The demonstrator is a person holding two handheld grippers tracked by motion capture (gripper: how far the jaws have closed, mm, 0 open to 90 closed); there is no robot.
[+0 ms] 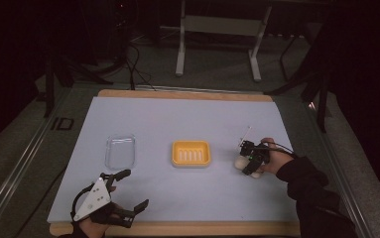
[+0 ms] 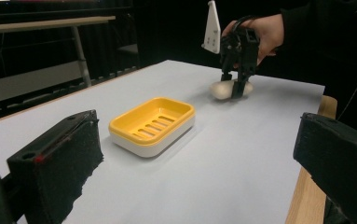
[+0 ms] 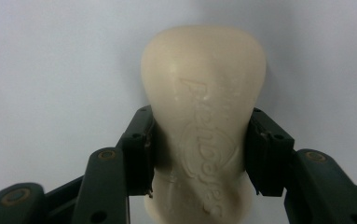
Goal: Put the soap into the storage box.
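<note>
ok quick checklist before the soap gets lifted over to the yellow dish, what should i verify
1. Right gripper closed on the soap bar: ok, both jaws press its sides in the right gripper view.
2. Grip centred on the bar: cannot tell; the jaws sit nearer the bar's near end than its far end.
3. Yellow soap dish empty: ok, nothing lies on its slotted floor.
4. Path from soap to dish: ok, only bare table between them.
5. Left gripper out of the way: ok, it is open at the near table edge, apart from the dish.
6. Clear lid out of the path: ok, it lies on the dish's far side from the soap.
</note>
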